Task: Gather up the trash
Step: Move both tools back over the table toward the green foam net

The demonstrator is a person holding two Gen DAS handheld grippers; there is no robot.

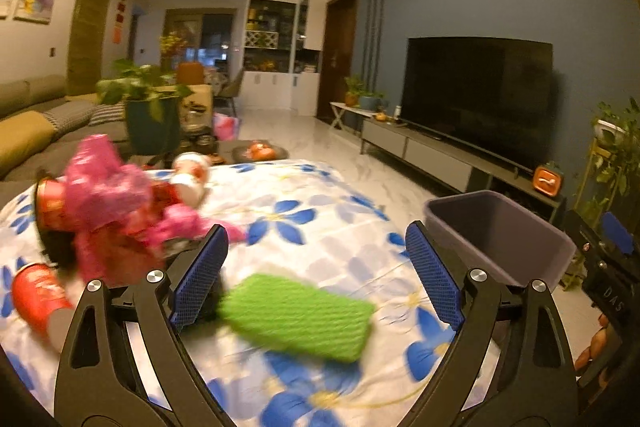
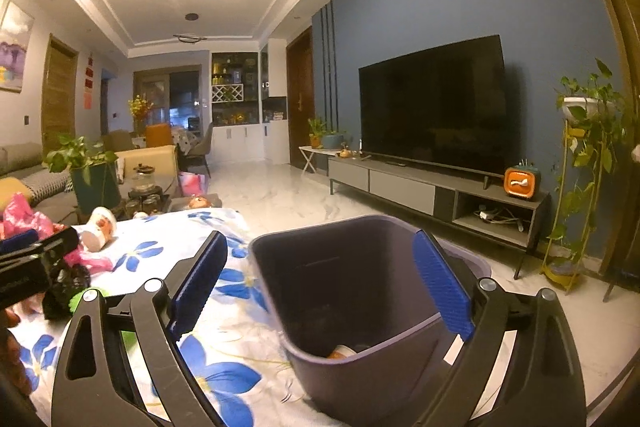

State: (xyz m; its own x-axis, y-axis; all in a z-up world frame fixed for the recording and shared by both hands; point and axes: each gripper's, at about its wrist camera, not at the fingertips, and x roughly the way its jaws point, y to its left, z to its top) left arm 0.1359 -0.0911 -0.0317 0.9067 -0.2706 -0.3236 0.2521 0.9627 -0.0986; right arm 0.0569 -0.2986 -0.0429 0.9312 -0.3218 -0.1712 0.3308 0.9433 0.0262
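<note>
The left claw [image 1: 316,273] stands wide over a bench draped in a white cloth with blue flowers [image 1: 304,215], nothing between its blue pads. Just below and between the pads a green foam net sleeve [image 1: 298,315] lies flat on the cloth, blurred, touching neither pad as far as the view tells. To the left sits a heap of trash: a crumpled pink plastic bag [image 1: 108,187] draped over a red can [image 1: 50,205], a red paper cup [image 1: 38,293] lying on its side near the bench edge, and a white cup with orange print [image 1: 192,173] tipped over behind the heap.

The right claw [image 2: 320,285] is also wide, gripping nothing. Its right pad reaches over the open mouth of a dark purple trash bin [image 2: 360,379], while the left pad stays outside over the cloth; whether either touches the rim I cannot tell. The bin stands at the bench's right edge, tilted a little in this view, and at its bottom lies a pale cup with an orange band [image 2: 342,351]. In the left wrist view the same bin shows beyond the right pad.

Behind stand a dark television [image 2: 434,107] on a low grey cabinet [image 2: 400,187] and a potted plant [image 1: 150,107].
</note>
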